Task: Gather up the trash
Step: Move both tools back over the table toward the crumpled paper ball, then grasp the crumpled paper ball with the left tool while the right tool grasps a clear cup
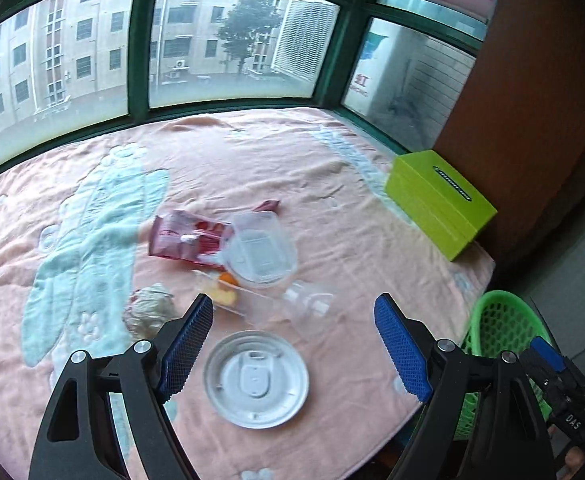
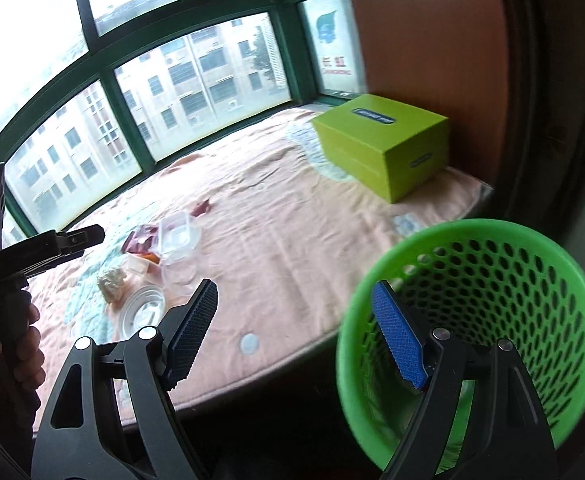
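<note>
Left claw (image 1: 294,316) wide, empty, above round lid (image 1: 255,379); right claw (image 2: 294,304) wide, empty, by green basket (image 2: 492,236)

window: bay window (image 1: 228,40), dark green frame, fills upper half of left wrist view, wraps to the right
outside: beige multi-storey building (image 1: 52,56) upper left, tree (image 1: 248,28) upper centre, louvred panel (image 1: 304,36) right of it
glass: lower panes hazy; right pane carries a sticker with red characters (image 2: 334,66)
light: daylight, top panes blown out in right wrist view
surface: pink blanket (image 1: 332,216) with pale-blue pattern, covers the ledge up to the window
wall: brown wooden panel (image 2: 432,40), right side
box: lime-green box (image 2: 388,144) on the blanket against that panel
</note>
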The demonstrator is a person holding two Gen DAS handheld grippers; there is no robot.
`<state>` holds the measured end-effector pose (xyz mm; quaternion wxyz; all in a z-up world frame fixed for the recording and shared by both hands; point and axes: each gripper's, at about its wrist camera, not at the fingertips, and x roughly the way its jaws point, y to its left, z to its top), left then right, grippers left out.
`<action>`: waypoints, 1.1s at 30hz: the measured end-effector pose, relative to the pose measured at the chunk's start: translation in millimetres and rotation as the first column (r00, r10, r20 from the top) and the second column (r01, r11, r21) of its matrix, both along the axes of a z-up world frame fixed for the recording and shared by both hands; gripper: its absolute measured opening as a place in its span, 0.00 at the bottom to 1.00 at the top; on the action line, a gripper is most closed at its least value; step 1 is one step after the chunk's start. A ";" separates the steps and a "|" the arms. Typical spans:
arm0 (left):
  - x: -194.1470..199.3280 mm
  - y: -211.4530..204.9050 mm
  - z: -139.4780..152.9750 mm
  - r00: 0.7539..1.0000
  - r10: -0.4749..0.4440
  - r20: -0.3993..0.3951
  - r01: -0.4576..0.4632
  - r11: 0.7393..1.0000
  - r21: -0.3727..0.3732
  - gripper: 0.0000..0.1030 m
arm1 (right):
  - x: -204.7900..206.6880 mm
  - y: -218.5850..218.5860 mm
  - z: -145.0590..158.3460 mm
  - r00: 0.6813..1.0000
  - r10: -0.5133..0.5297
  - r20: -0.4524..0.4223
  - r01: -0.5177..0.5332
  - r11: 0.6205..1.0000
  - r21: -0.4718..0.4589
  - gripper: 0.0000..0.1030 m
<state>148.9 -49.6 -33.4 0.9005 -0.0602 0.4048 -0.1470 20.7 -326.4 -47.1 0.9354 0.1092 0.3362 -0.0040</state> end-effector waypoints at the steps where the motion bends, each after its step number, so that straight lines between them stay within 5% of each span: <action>1: 2.8 9.0 -2.2 1.000 0.020 -0.005 -0.020 1.000 0.003 0.77 | 4.5 4.9 -0.6 1.000 0.014 -0.001 -0.013 1.000 0.003 0.77; 13: 27.9 69.4 -40.4 0.987 0.145 -0.070 -0.141 0.988 0.057 0.77 | 50.9 57.3 -14.4 0.986 0.163 -0.042 -0.162 0.986 0.029 0.77; 33: 63.8 80.9 -87.4 0.976 0.144 -0.164 -0.131 0.988 0.086 0.77 | 129.5 109.1 -70.1 0.937 0.304 -0.170 -0.302 0.952 0.040 0.77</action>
